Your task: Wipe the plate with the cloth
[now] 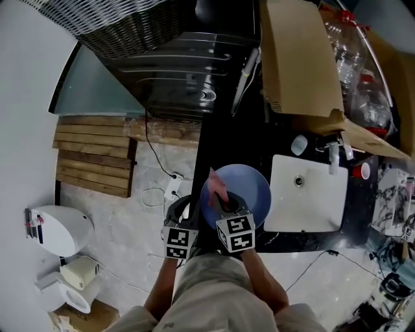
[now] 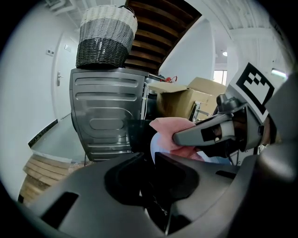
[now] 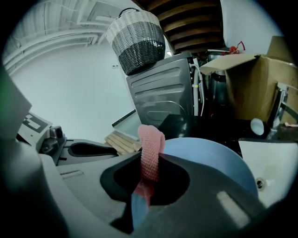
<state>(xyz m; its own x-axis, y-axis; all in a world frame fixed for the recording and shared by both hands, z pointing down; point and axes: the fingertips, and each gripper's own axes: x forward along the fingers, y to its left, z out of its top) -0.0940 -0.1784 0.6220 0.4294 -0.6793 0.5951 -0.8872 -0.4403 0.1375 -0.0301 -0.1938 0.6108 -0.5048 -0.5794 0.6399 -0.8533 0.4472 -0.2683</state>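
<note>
A round blue plate (image 1: 249, 188) is held over the black counter (image 1: 224, 146), just left of the sink. My left gripper (image 1: 194, 207) is shut on its left rim; in the left gripper view a thin pale edge of the plate (image 2: 152, 148) runs between the jaws of that gripper (image 2: 150, 160). My right gripper (image 1: 228, 202) is shut on a pink cloth (image 1: 218, 186), which lies against the plate's left part. The right gripper view shows the cloth (image 3: 150, 148) standing up out of the gripper (image 3: 149, 174), with the plate (image 3: 209, 158) behind it. The cloth (image 2: 170, 128) also appears in the left gripper view.
A white sink (image 1: 305, 191) with a faucet (image 1: 332, 155) is right of the plate. Behind stand a dark washing machine (image 1: 175, 71) with a wicker basket (image 1: 123, 19) on top, and an open cardboard box (image 1: 298, 58). A wooden pallet (image 1: 94, 155) lies on the floor to the left.
</note>
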